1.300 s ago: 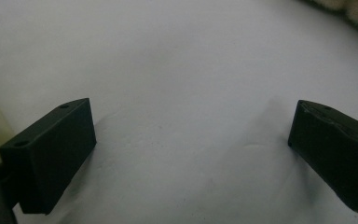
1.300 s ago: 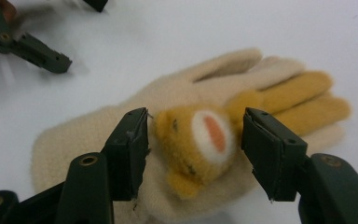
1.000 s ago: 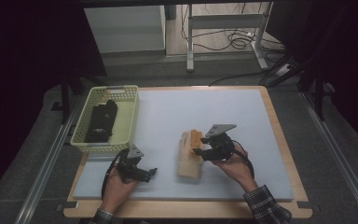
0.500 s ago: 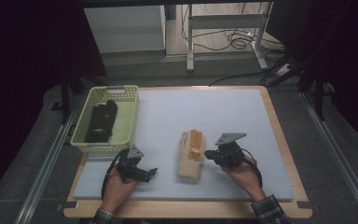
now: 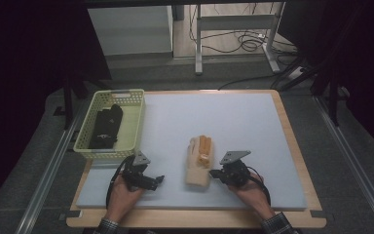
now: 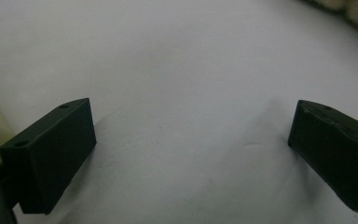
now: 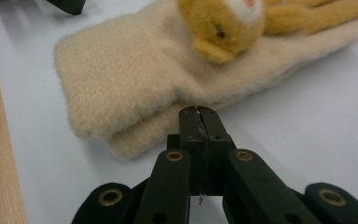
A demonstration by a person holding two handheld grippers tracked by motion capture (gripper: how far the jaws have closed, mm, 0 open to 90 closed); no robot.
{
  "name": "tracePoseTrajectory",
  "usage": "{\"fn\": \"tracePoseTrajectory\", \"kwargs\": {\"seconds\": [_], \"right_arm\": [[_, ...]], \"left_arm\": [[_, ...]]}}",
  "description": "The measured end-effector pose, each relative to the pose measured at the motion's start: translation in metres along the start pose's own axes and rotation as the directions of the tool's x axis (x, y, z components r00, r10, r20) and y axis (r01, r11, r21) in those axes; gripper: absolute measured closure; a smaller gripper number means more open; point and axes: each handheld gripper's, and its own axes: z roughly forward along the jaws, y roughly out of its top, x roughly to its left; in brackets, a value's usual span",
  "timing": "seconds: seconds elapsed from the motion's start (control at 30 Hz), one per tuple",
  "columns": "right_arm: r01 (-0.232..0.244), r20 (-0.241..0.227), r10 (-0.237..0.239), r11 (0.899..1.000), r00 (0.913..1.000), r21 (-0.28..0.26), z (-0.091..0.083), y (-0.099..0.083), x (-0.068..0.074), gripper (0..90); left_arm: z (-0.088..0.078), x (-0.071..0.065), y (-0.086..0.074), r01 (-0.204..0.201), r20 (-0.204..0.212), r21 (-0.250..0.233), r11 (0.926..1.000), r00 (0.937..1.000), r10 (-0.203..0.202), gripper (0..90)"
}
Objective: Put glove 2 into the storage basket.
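A fluffy beige mitten [image 5: 198,161] with an orange bear figure [image 5: 204,146] on it lies flat on the pale blue mat [image 5: 243,117]. My right gripper [image 5: 214,173] rests low on the mat just right of the mitten's cuff end. In the right gripper view its jaws [image 7: 199,112] are pressed together, having just been closing. Nothing is between them, and their tip sits at the mitten's [image 7: 135,84] edge. My left gripper [image 5: 155,181] lies on the mat left of the mitten. It is open [image 6: 191,140] over bare mat.
A yellow-green mesh basket [image 5: 135,127] stands at the mat's left edge with black gloves [image 5: 105,127] inside. The mat rests on a wooden board [image 5: 292,141]. Cables and table legs lie on the floor beyond.
My right gripper has come off the top of the mitten, moving right and down to the mat, and its jaws have closed. The left gripper has kept still.
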Motion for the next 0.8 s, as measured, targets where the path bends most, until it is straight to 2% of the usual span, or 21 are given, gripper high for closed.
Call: {"fn": "tracePoseTrajectory", "kwargs": {"seconds": [0.17,0.37,0.8], "right_arm": [[-0.004,-0.006,0.004,1.000,1.0000,0.010,0.008,0.000,0.003,88.3],[-0.007,-0.020,0.007,1.000,0.9998,-0.001,0.014,0.003,0.006,88.3],[0.021,0.000,-0.021,1.000,0.9998,-0.004,0.033,0.019,0.015,88.2]], "left_arm": [[0.000,0.000,0.000,0.000,0.000,0.000,1.0000,1.0000,0.000,0.9],[0.000,0.000,0.000,-0.001,0.000,0.001,1.0000,1.0000,0.001,0.8],[0.000,0.000,0.000,0.001,0.000,0.000,1.0000,1.0000,-0.001,0.9]]}}
